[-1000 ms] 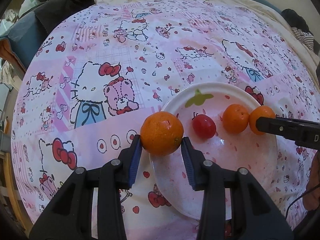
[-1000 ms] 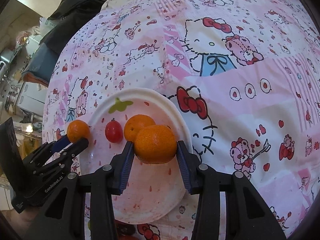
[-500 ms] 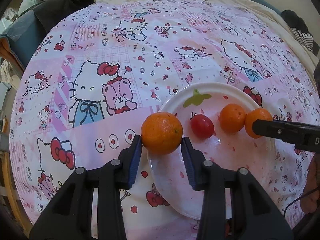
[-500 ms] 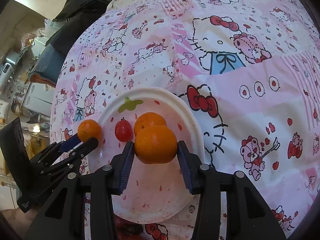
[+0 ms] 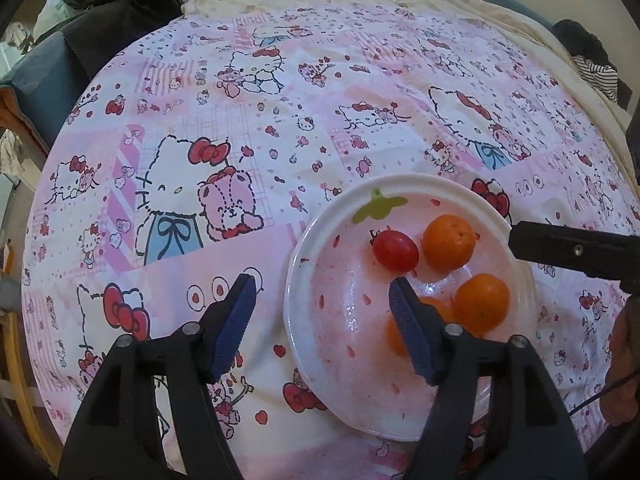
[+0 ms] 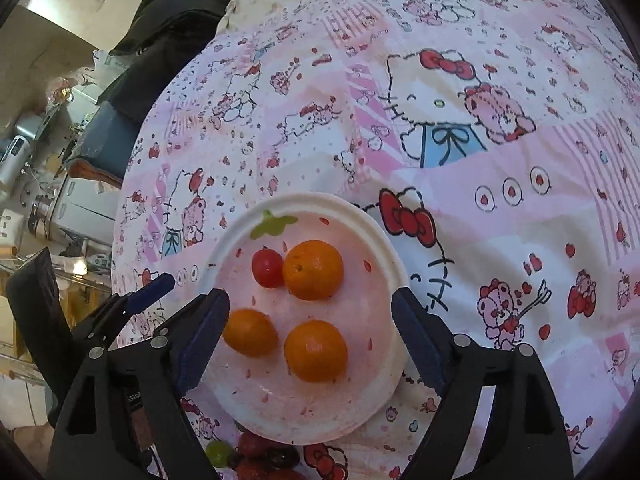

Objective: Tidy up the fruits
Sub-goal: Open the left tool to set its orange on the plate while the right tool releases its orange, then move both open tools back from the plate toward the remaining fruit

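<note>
With both grippers spreading over the plate, the release step of the fruit sorting looks all but finished. Left gripper is opening, nothing between its blue pads; it straddles the plate's left rim. Right gripper is opening too, and two oranges sit loose between its jaws, touched by neither pad as far as the right wrist view shows.

Three oranges and one tomato rest on the plate, on the cartoon-print cloth. The far orange touches the tomato; the near-left orange and near-right orange lie just beside each other, apart.

Judged from this, the next move calls for lifting both grippers straight clear, without nudging round fruit that could roll across the shallow dish, then reaching for whatever is left to sort.

At the near edge of the right wrist view, below the plate, a cluster of green and red fruit is cut off and half hidden; grapes or berries, it cannot be told. In the left wrist view the near-left orange is partly masked by the gripper's own finger, and the right gripper shows only as a dark bar from the right. The person's hand at that edge is too cropped to read.
</note>
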{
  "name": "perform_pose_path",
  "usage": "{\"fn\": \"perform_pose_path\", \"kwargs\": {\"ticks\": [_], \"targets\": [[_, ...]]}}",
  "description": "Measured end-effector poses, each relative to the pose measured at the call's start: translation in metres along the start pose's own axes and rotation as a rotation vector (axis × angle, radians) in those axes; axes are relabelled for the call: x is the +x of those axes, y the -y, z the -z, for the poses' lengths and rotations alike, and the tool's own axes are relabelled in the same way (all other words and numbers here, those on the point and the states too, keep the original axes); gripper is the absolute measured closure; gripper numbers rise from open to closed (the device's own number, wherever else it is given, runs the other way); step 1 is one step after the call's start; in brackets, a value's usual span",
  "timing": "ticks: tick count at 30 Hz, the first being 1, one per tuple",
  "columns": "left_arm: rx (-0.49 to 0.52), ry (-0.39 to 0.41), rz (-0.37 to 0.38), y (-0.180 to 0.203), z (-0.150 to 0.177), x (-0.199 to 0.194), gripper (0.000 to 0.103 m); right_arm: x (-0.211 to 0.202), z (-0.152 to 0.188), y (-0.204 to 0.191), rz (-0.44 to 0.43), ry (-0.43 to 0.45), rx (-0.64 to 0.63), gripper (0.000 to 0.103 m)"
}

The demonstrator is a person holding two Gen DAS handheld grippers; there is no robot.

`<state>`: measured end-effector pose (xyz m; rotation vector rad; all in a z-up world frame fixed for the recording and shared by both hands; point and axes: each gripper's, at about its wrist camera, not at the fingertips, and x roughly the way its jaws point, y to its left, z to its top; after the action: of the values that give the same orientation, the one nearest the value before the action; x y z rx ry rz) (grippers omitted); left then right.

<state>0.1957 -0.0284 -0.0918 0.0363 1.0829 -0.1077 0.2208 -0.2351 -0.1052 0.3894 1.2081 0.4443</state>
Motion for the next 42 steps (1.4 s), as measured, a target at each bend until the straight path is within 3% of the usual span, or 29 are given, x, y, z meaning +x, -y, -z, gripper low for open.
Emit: {"fn": "perform_pose_path", "kwargs": {"ticks": [11, 13, 15, 16, 20, 31, 42], "targets": [[-0.091, 0.066, -0.006, -0.019, 0.004, -0.030, 0.037, -0.034, 0.000, -0.008, 0.013, 0.084, -0.030, 0.017], [-0.109, 0.083, -0.003, -0.022, 0.007, -0.041, 0.032, -0.043, 0.002, -0.010, 0.017, 0.098, -0.032, 0.017], [-0.119, 0.105, -0.002, -0.023, 0.010, -0.054, 0.016, -0.051, 0.005, -0.014, 0.017, 0.106, -0.049, 0.017], [-0.122, 0.120, 0.004, -0.023, 0.012, -0.063, 0.015, -0.059, 0.008, -0.016, 0.021, 0.123, -0.056, 0.017], [-0.126, 0.126, 0.014, -0.024, 0.024, -0.083, 0.015, -0.079, 0.021, -0.022, 0.018, 0.163, -0.054, 0.008], [-0.188, 0.137, 0.022, -0.035, 0.066, -0.126, 0.015, -0.110, 0.070, -0.038, 0.035, 0.195, -0.100, 0.008], [-0.189, 0.105, 0.009, -0.033, 0.100, -0.139, 0.015, -0.117, 0.117, -0.028, 0.055, 0.161, -0.022, 0.008]]}}
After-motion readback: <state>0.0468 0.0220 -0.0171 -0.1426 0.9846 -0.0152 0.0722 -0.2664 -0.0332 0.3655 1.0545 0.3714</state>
